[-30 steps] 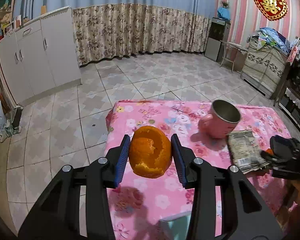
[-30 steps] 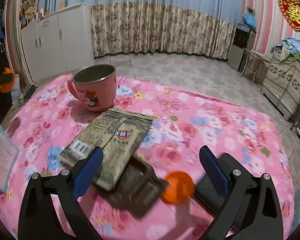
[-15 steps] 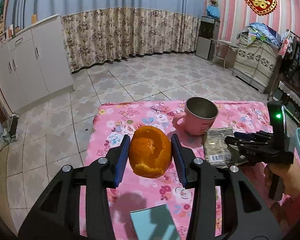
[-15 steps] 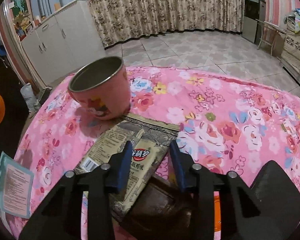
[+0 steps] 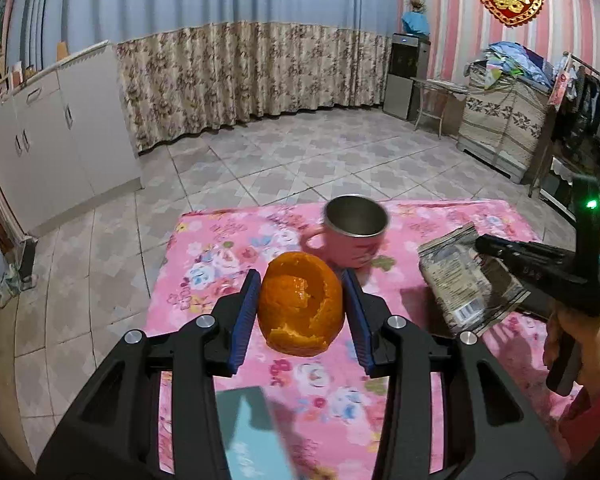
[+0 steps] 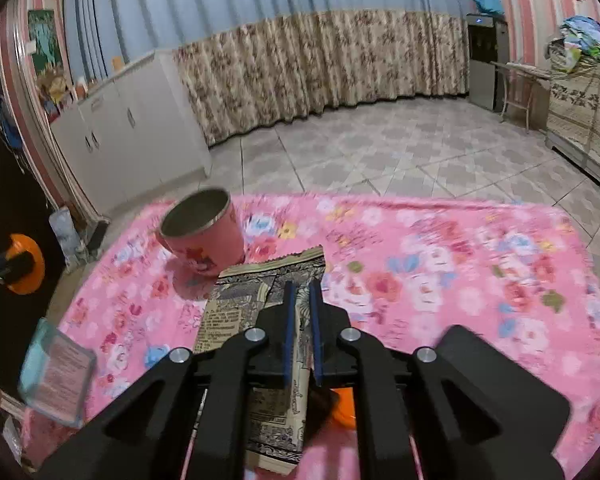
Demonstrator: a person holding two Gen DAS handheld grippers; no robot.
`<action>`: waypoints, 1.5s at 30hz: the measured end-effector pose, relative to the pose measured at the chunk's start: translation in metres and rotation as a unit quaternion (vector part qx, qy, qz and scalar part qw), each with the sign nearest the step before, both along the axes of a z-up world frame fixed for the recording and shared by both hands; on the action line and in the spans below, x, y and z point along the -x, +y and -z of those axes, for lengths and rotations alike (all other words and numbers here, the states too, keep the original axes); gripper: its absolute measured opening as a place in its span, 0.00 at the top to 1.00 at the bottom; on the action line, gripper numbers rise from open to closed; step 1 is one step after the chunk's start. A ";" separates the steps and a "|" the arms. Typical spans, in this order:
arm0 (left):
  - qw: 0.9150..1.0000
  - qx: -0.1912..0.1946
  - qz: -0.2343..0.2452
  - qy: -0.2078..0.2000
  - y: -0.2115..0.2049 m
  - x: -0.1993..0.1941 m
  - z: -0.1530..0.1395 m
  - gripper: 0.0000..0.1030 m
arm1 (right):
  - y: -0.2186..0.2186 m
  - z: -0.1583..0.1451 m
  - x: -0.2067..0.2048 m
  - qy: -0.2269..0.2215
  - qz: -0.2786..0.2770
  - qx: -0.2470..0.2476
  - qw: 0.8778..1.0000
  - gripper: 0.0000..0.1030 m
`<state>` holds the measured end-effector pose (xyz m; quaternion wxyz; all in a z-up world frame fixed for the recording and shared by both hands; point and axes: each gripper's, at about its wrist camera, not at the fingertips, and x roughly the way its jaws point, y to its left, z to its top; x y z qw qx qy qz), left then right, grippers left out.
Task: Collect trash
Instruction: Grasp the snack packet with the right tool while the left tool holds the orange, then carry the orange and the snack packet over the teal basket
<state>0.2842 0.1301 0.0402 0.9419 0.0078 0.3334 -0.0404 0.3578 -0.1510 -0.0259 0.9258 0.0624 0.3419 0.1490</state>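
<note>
My left gripper (image 5: 300,280) is shut on a hollow orange peel (image 5: 301,308) and holds it above the pink flowered tablecloth (image 5: 220,248). My right gripper (image 6: 301,285) is shut on a crinkled snack wrapper (image 6: 244,304) and holds it lifted off the cloth; from the left wrist view the wrapper (image 5: 460,280) hangs tilted from the right gripper (image 5: 484,244). A small orange piece (image 6: 344,404) shows under the right gripper.
A pink metal-lined mug (image 5: 354,236) stands on the cloth behind the peel, also in the right view (image 6: 204,236). A light blue leaflet (image 6: 56,376) lies near the table's left edge. White cabinets (image 5: 52,132) and a tiled floor (image 5: 300,160) lie beyond.
My right gripper closed on the snack wrapper and lifted it off the cloth. My left gripper kept hold of the orange peel and drew back and up a little.
</note>
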 end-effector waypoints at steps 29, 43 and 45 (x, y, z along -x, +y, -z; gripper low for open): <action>0.983 0.011 0.182 0.002 -0.365 0.048 0.035 0.60 | -0.372 -0.021 0.171 -0.045 0.262 0.015 0.964 0.93; 0.964 0.016 0.266 0.002 -0.503 0.042 0.048 0.60 | -0.451 0.005 0.183 -0.034 0.334 -0.006 0.942 0.93; 0.962 0.017 0.273 0.004 -0.514 0.042 0.051 0.60 | -0.454 0.008 0.184 -0.031 0.339 -0.003 0.940 0.93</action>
